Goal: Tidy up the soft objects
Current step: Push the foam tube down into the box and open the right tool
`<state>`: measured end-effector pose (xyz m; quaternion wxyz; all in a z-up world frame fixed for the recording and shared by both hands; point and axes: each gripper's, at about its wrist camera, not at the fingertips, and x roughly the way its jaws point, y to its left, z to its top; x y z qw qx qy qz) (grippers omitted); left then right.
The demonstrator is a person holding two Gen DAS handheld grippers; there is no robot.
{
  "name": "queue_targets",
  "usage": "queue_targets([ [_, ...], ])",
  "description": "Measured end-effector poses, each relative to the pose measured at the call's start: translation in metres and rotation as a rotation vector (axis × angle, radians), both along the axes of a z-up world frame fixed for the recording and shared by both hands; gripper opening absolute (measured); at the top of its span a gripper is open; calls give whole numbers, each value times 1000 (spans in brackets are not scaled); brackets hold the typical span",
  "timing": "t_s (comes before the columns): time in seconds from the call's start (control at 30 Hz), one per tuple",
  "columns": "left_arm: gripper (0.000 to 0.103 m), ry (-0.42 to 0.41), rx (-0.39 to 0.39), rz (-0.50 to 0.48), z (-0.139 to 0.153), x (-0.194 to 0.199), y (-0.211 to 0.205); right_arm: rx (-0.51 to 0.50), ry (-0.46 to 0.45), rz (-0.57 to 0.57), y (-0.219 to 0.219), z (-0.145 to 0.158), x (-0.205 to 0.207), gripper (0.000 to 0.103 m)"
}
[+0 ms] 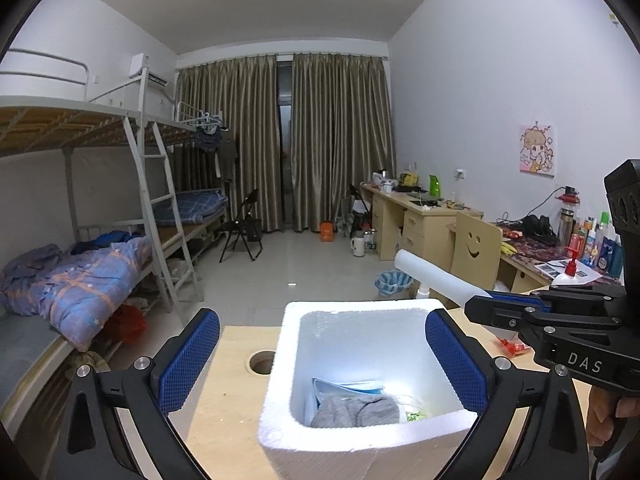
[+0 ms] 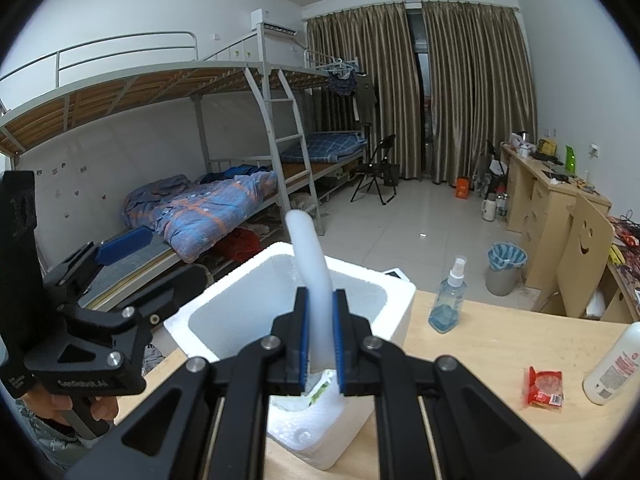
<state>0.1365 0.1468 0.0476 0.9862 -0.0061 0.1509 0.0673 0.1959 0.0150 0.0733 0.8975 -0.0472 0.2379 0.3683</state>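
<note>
1. Our left gripper (image 1: pixel 322 364) stands spread as wide as it goes, its blue pads either side of the white foam box (image 1: pixel 280 400) and gripping nothing; the box sits at the counter's (image 1: pixel 224 392) near edge.
2. Already in the box lie a grey knitted cloth (image 1: pixel 356 410) and a blue-and-white soft packet (image 1: pixel 344 386).
3. Our right gripper (image 2: pixel 320 344) is clamped tight on a pale, translucent soft foam tube (image 2: pixel 310 264), which stands up from the pads and bends over the box's opening.
4. We judge the tube is the next thing to go in.
5. Risk: it is long and springy, so let go too high it could spring off the rim and roll onto the floor.
6. Risk: pushing it down could shove the light box, which nothing holds, over the near edge.
7. Risk: the right gripper's swing could clip the clear blue spray bottle (image 2: pixel 448 300) near the box.
</note>
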Motion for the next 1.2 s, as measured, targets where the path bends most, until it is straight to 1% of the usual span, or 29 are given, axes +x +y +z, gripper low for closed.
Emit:
queue_targets([
  [0.43,103,-7,-1,66,1,-25,20,-10,6,39,22,-2,-4,13],
  [0.7,103,-13,-18,102,2,-33,34,-22,11,64,38,-5,-5,13],
  [1.2,103,-5,-21,112,-3,-36,42,-48,42,56,42,-14,6,13],
])
